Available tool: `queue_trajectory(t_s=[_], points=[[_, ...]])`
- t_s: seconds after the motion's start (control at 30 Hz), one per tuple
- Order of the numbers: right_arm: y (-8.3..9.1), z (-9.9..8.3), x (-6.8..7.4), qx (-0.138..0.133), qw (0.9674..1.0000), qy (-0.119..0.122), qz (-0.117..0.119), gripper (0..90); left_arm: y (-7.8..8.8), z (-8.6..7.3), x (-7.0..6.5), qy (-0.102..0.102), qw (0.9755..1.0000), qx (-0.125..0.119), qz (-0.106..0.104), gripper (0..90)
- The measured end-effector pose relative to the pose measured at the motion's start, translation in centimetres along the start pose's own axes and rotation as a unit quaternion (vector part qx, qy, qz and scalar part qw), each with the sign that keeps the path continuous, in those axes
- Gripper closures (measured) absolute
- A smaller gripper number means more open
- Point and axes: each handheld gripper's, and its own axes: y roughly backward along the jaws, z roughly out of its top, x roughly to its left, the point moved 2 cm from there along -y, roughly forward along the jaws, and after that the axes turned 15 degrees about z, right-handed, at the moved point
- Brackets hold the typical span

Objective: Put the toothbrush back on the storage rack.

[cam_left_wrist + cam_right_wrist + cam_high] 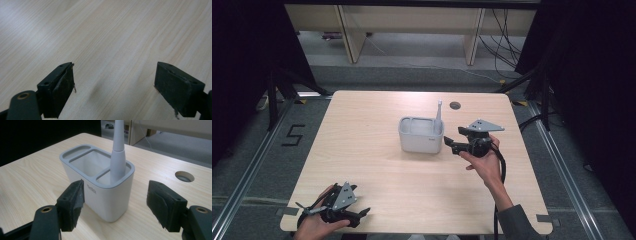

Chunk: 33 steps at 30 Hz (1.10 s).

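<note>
A white holder (421, 135) with grey-rimmed compartments sits mid-frame, a grey toothbrush (438, 116) upright in its right-hand slot. Right gripper (452, 140) just beside it, released; left gripper (360, 214) released at the table's (362, 150) lower-left edge — bare wood between.

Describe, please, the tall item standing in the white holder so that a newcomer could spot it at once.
Start at the light wooden table and find the white rectangular plastic holder with a grey rim near its middle, just ahead of the right claw. In the holder's end compartment nearest that claw stands a slim grey tapered plastic handle. It is the one thing rising above the rim.
</note>
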Motion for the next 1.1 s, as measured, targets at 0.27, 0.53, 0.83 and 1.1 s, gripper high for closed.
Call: queue_trajectory(t_s=[0.27,0.53,0.83,1.1], points=[[0.5,-0.9,0.2,0.005,0.9999,0.014,0.001,29.8,0.1,0.0,-0.1,0.003,1.0,-0.002,0.0,15.6],[1.3,-2.0,0.6,0.012,0.9998,0.017,0.0,29.3,0.0,0.0,0.0,0.002,1.0,-0.002,0.001,15.6],[1.6,-3.0,1.4,0.011,0.9998,0.006,0.014,28.5,0.1,0.1,0.0,0.002,1.0,-0.002,0.001,15.6],[1.8,-3.6,2.3,0.016,0.9997,-0.001,0.02,27.5,0.1,0.1,0.0,0.003,1.0,-0.003,-0.003,15.6]])
